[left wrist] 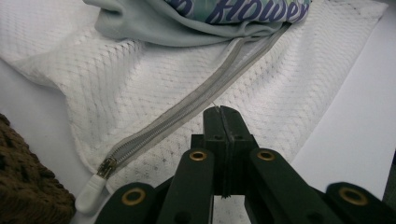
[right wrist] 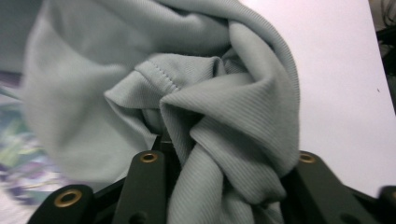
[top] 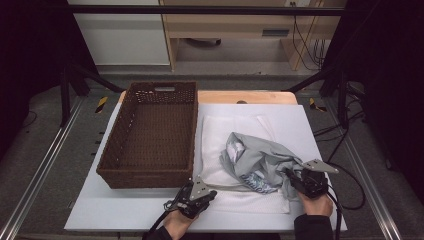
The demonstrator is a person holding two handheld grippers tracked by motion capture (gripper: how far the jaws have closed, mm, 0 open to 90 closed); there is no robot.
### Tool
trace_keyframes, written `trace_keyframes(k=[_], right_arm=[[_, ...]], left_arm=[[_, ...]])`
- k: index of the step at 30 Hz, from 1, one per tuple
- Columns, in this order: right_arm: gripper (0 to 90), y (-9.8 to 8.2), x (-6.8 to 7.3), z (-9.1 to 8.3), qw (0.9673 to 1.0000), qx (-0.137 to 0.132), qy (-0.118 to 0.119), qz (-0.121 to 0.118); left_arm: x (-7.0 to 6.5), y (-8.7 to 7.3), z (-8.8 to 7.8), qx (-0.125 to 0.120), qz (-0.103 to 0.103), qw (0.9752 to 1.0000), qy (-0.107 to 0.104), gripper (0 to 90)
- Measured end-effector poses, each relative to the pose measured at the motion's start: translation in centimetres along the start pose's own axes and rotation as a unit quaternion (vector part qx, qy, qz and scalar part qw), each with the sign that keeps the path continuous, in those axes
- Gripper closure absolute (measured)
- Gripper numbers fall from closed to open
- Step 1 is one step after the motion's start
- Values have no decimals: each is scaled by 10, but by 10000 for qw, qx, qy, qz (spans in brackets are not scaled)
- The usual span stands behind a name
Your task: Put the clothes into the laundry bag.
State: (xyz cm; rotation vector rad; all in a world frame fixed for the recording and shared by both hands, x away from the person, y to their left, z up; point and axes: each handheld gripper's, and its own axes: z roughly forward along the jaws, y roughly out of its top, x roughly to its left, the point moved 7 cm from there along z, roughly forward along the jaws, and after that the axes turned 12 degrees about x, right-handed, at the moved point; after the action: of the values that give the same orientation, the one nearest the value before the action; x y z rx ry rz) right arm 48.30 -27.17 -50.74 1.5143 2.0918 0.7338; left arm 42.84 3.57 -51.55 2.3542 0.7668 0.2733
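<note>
On the white worktop (top: 300,125), beside the brown wicker basket (top: 150,140), a white mesh laundry bag (top: 220,130) lies flat with a crumpled grey T-shirt (top: 260,160) heaped on its right half.

Down at the near edge, the left tool (top: 202,194) sits at the bag's front hem. From its own camera the left tool (left wrist: 221,112) is clenched, jaws pressed flat together right over the mesh, and a thread-thin wisp pokes up at the tip. Whether any netting is actually pinched in there, I cannot tell; the jaws cover the spot. The bag's grey zip (left wrist: 196,105) runs slantwise just beside the tips, its white pull tab (left wrist: 91,193) lying near the basket corner (left wrist: 28,186). Blue lettering on the shirt's print (left wrist: 233,9) is cut off by the top edge, so the word cannot be read whole.

Over on the right, the right tool (top: 292,176) is buried in the shirt's near corner. In its own camera the fabric (right wrist: 219,116) bulges between the jaws and swallows the tips completely; the cloth is gathered and bunched, so this tool is grasping the shirt. The left of that picture is blurred, the print just a smear. Both forearms are cut off at the bottom of the high view.
</note>
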Motion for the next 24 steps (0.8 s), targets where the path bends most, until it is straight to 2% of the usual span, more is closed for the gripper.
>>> trace_keyframes(k=[2, 3, 4, 5, 6, 8, 10, 11, 12, 13, 14, 15, 16, 17, 18, 19, 20, 24], right_arm=[[481, 0, -1, 1, 9999, -54, -92, 71], [481, 0, -1, 1, 9999, -54, -92, 71], [386, 1, -3, -2, 9998, -117, -138, 68], [386, 1, -3, -2, 9998, -117, -138, 68], [347, 2, -4, -5, 9996, -157, -206, 93], [297, 6, -5, -16, 9989, -343, -299, 78], [231, 18, -6, -40, 9964, -755, -367, 139], [231, 18, -6, -40, 9964, -755, -367, 139], [214, 25, -1, -57, 9941, -1056, -231, 124], [214, 25, -1, -57, 9941, -1056, -231, 124], [188, 32, 10, -67, 9926, -1211, -9, 64], [188, 32, 10, -67, 9926, -1211, -9, 64], [147, 39, 27, -68, 9923, -1178, 364, -69], [147, 39, 27, -68, 9923, -1178, 364, -69], [133, 46, 47, -60, 9912, -1109, 688, -203], [133, 46, 47, -60, 9912, -1109, 688, -203], [114, 49, 67, -44, 9911, -937, 875, -359], [119, 46, 97, -2, 9929, -388, 854, -729]], left_arm=[[0, -1, 3, 78, -6, 10000, -38, 894], [0, -1, 3, 78, -6, 10000, -38, 894], [-1, -2, 5, 125, 10, 9999, -48, 893], [-1, -2, 5, 125, 10, 9999, -48, 894], [-1, -2, 6, 134, 10, 9999, -39, 894], [-2, -2, 7, 135, 23, 9999, -31, 894], [-2, -2, 7, 140, 32, 9999, -29, 894], [-2, -2, 7, 140, 32, 9999, -29, 894], [-2, -2, 8, 144, 39, 9999, -29, 894], [-2, -2, 8, 149, 40, 9999, -23, 894], [-3, -2, 10, 170, 40, 9998, -23, 894], [-3, -2, 10, 170, 40, 9998, -23, 894], [-3, -2, 11, 202, 67, 9998, 1, 894], [-3, -2, 11, 202, 67, 9998, 1, 894], [-4, -2, 12, 220, 75, 9997, -13, 894], [-4, -3, 13, 231, 82, 9997, 0, 894], [-6, -3, 15, 269, 89, 9996, -13, 894], [-7, -4, 16, 265, 135, 9996, 19, 894]])
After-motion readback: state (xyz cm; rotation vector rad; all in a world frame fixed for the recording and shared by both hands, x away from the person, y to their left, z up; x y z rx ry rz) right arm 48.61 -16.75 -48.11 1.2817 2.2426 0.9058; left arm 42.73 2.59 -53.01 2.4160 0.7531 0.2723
